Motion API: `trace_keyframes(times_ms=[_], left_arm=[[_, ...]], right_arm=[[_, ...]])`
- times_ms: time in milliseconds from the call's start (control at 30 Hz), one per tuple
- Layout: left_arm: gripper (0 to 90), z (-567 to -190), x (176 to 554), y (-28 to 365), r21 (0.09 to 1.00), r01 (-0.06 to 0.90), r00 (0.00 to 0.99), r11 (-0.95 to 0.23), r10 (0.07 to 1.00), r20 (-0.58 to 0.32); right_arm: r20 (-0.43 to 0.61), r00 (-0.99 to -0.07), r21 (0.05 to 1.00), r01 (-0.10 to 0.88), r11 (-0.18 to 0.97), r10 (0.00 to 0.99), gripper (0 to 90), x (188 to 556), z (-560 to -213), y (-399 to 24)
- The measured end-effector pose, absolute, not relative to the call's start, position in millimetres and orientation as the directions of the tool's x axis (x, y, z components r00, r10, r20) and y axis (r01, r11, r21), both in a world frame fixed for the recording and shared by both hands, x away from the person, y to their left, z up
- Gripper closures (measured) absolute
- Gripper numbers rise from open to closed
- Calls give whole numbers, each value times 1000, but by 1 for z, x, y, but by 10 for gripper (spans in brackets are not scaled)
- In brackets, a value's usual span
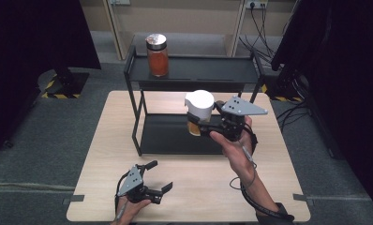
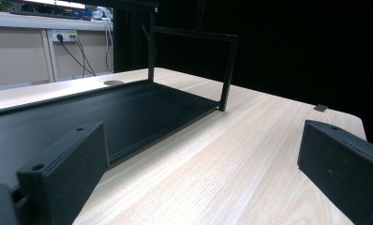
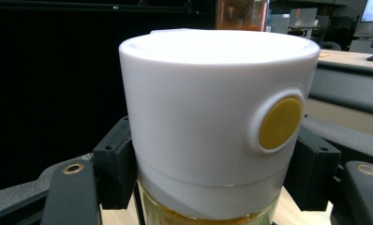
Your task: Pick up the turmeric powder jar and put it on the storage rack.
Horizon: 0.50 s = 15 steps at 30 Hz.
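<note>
A jar with a wide white lid (image 1: 199,104) and yellow contents hangs in the air over the lower tray (image 1: 166,133) of a black two-tier rack. My right gripper (image 1: 196,124) is shut on it just under the lid. In the right gripper view the white lid (image 3: 208,103) with its round yellow button (image 3: 280,123) stands upright between the black pads (image 3: 113,168). A second jar (image 1: 157,55) with orange contents and a dark lid stands on the rack's top shelf (image 1: 208,70), at its left. My left gripper (image 1: 157,177) rests open on the table near the front edge, holding nothing.
The rack stands on a light wooden table (image 1: 105,154). In the left gripper view the lower tray (image 2: 128,105) and a rack post (image 2: 228,70) lie ahead of the gripper (image 2: 198,173), with bare wood (image 2: 250,150) to the right. Dark curtains and cables surround the table.
</note>
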<state>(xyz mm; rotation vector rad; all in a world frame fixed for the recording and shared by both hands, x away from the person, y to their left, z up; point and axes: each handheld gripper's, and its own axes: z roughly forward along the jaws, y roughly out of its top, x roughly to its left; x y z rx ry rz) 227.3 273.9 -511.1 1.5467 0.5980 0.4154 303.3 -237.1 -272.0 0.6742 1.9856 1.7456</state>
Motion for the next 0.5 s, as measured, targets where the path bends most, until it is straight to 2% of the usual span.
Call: trace_keyframes(times_ms=[500], left_arm=[[14,-511,227,274,993,119,793,0,602,-95]], right_arm=[[11,-786,993,79,82,618,308,314,-244,-230]])
